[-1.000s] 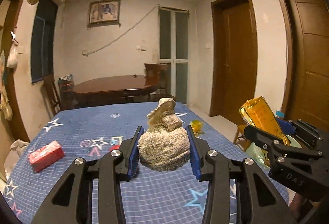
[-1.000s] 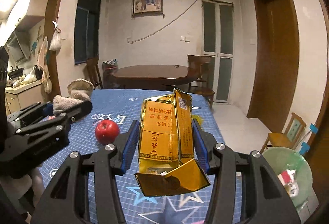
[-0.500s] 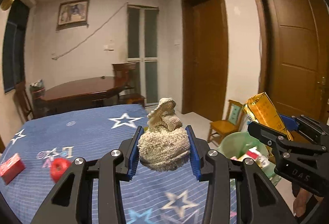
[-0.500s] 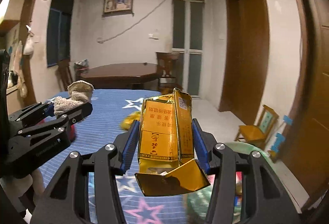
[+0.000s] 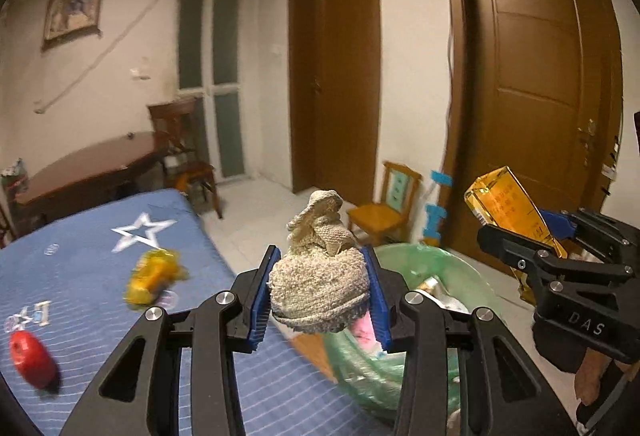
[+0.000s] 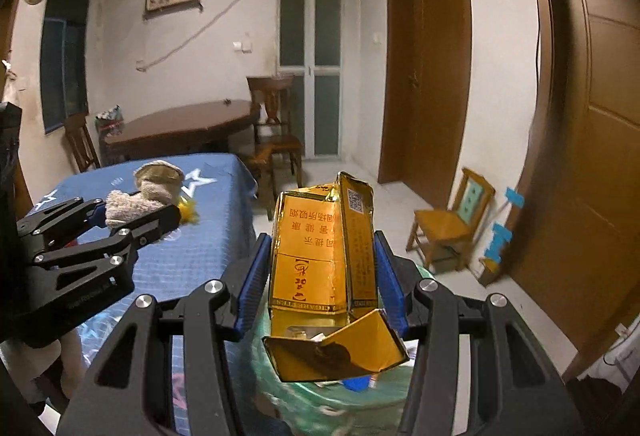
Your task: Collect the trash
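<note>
Blue star-print tablecloth [image 5: 100, 260] to my left, pale floor and brown doors [image 5: 532, 75] ahead, a dark wooden table [image 6: 188, 123] at the back wall. The green bin [image 5: 460, 276] sits just beyond my fingers, its contents half-hidden and blurred. My left gripper [image 5: 320, 288] is clamped on a balled beige rag [image 5: 320, 288]; my right gripper [image 6: 320, 272] pinches a torn gold carton [image 6: 320, 256], both above the bin's rim. On the cloth: a smeared yellow wrapper [image 5: 154, 276], a red apple [image 5: 32, 360]. A small wooden chair [image 6: 448, 224] stands by the door.
</note>
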Demonstrator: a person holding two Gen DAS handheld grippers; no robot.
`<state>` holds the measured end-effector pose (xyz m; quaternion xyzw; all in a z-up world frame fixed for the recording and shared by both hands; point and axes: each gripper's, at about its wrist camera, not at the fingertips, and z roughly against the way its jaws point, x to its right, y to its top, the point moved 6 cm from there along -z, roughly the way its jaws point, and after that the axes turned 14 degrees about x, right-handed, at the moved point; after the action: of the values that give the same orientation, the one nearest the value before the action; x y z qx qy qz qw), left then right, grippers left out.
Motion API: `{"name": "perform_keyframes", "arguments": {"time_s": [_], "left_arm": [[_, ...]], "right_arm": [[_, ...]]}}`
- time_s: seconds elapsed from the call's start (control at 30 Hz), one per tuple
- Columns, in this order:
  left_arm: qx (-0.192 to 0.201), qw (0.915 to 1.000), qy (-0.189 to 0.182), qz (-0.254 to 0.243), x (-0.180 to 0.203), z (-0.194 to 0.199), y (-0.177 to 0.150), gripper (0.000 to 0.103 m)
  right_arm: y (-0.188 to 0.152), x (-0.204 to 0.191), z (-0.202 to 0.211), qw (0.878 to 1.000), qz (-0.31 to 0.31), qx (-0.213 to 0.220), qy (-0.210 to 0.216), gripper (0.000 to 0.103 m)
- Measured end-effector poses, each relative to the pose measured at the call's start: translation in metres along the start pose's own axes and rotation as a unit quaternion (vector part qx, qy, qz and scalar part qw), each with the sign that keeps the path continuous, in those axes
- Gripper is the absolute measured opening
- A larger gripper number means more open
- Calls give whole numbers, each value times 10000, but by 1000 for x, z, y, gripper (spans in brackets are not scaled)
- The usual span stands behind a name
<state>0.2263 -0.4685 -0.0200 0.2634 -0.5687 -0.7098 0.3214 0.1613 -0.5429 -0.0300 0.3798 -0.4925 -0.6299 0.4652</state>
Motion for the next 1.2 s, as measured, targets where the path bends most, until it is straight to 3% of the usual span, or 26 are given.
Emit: {"name": "perform_keyframes", "arguments": {"time_s": [0.3,0.5,0.77,1.0,1.03,1.1,1.2], "left_arm": [[-994,9932,-578,195,27,-86,-40,43],[-1491,9864,-679,150,29,-133,-70,42],[-1751,9825,-630,19,43,-170,-101,42],[-1747,9828,-600,12,39,-166,-112,43],[-1734,9831,-582,12,36,-165,-110,45],[-1743,9832,-549,21,30,-162,-107,50],[-1688,9845,-480,37,27,-158,-103,62]], "right_arm": [[-43,39,-49,9920,-402,-1183,186,48],[-70,51,-72,9846,-530,-1653,201,48],[-79,64,-82,9817,-587,-1801,173,48],[-77,71,-85,9823,-598,-1769,164,50],[-76,71,-85,9825,-631,-1744,157,52],[-72,74,-82,9840,-684,-1644,97,71],[-66,77,-75,9852,-745,-1543,70,74]]}}
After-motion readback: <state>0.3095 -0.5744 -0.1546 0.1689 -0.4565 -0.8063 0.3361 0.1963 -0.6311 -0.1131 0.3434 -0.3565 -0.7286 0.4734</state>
